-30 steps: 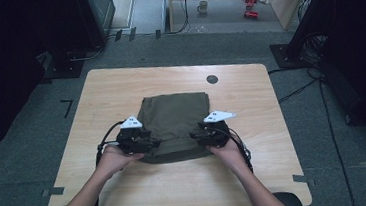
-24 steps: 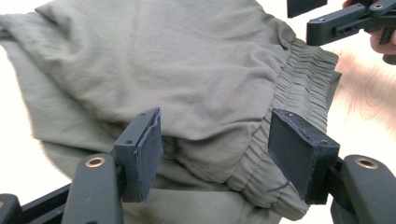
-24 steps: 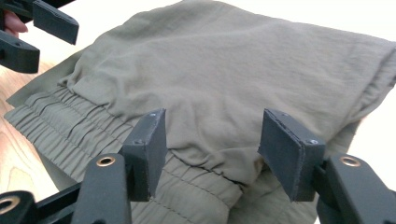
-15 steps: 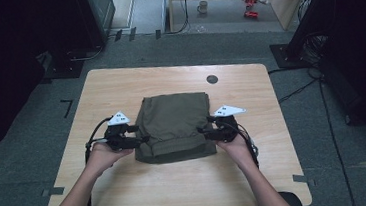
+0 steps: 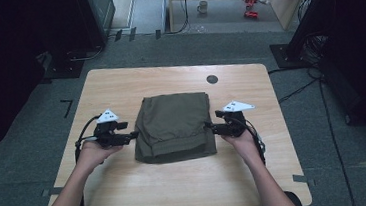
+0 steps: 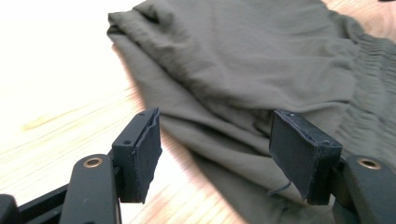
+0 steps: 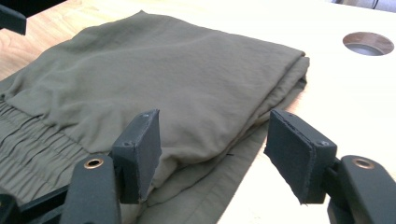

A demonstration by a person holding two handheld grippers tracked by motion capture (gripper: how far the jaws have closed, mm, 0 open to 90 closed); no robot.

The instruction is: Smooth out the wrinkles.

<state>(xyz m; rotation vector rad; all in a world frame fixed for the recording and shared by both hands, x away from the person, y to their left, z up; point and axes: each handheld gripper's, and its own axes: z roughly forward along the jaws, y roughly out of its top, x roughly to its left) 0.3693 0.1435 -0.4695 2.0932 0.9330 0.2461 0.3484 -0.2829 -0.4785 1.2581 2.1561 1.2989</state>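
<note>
A folded olive-green garment [image 5: 174, 126] lies flat in the middle of the wooden table [image 5: 119, 83], its gathered waistband toward the near edge. My left gripper [image 5: 132, 135] rests at its left side, pointing inward. In the left gripper view this gripper [image 6: 215, 135] is open, the cloth's edge [image 6: 224, 70] just beyond its pads. My right gripper [image 5: 209, 127] faces the garment's right side. Its jaws have just been opening, and in the right gripper view it [image 7: 212, 140] stands open over the folded edge [image 7: 187, 84], pads clear of the cloth.
A round hole [image 5: 212, 79] sits in the tabletop beyond the garment, also seen as the hole [image 7: 368, 43] at the upper right. Bare wood lies on both sides and in front. Dark equipment stands flank the table; a mug [image 5: 203, 6] stands on the floor behind.
Both hands have slid outward, away from each other, from the garment's near corners to its left and right sides. The garment lies still, with both its near corners now uncovered.
</note>
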